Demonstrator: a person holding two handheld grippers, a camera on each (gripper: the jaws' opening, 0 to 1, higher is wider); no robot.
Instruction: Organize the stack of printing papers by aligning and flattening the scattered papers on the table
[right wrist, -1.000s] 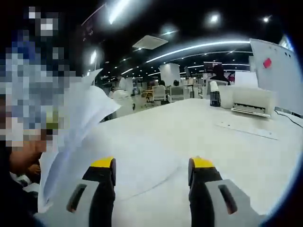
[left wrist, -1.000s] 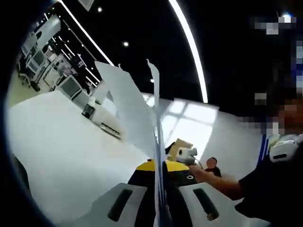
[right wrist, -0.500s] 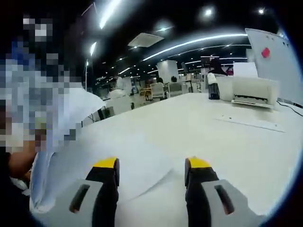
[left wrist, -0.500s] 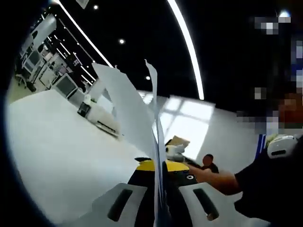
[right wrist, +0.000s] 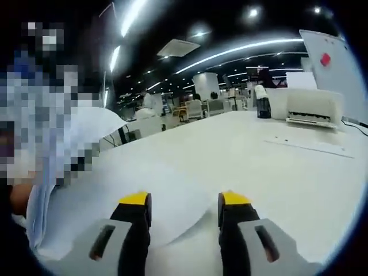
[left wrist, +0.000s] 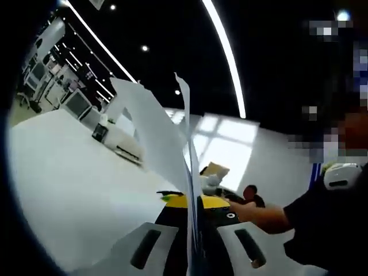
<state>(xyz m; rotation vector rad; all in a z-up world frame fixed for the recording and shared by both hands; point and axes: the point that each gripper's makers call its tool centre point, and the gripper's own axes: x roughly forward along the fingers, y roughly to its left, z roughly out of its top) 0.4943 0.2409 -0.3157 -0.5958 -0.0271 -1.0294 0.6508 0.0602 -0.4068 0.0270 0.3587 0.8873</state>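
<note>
Left gripper (left wrist: 192, 204): jaws clamped on upright papers (left wrist: 155, 135), above the bench (left wrist: 69, 172).
Right gripper (right wrist: 184, 201): jaws apart, over a sheet (right wrist: 155, 190) on the bench.
Printer (right wrist: 313, 107): far across the bench.

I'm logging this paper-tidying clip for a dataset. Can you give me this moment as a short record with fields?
left gripper: shut on the sheets of paper, held upright above the table
right gripper: open, low over a sheet lying on the table
printer: far end of the table
whiteboard: behind the printer
</note>
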